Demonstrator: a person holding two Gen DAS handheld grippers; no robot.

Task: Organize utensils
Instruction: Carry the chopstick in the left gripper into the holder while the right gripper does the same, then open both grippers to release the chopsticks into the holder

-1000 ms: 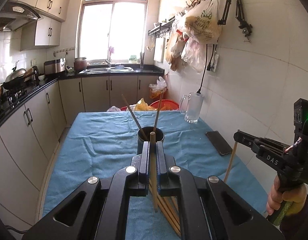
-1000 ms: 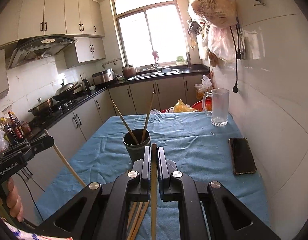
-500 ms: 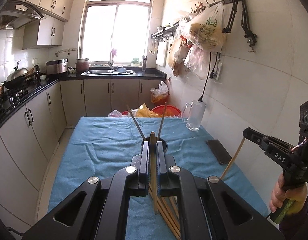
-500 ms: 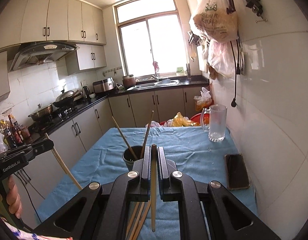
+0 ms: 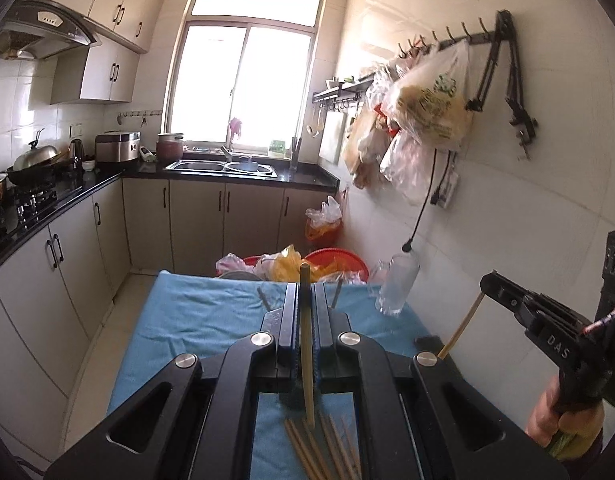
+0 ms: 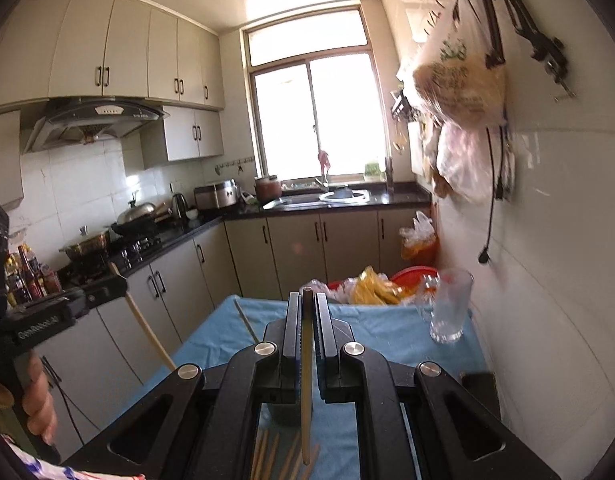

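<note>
Above a blue-clothed table (image 5: 195, 320), the left gripper (image 5: 305, 304) and right gripper (image 6: 306, 312) each clamp one wooden chopstick (image 5: 306, 356), with loose chopsticks (image 5: 327, 448) lying at the table's near edge

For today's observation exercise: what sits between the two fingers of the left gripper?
In the left wrist view, one wooden chopstick is clamped upright between the left gripper fingers, its lower end hanging above the loose chopsticks on the blue cloth.
</note>
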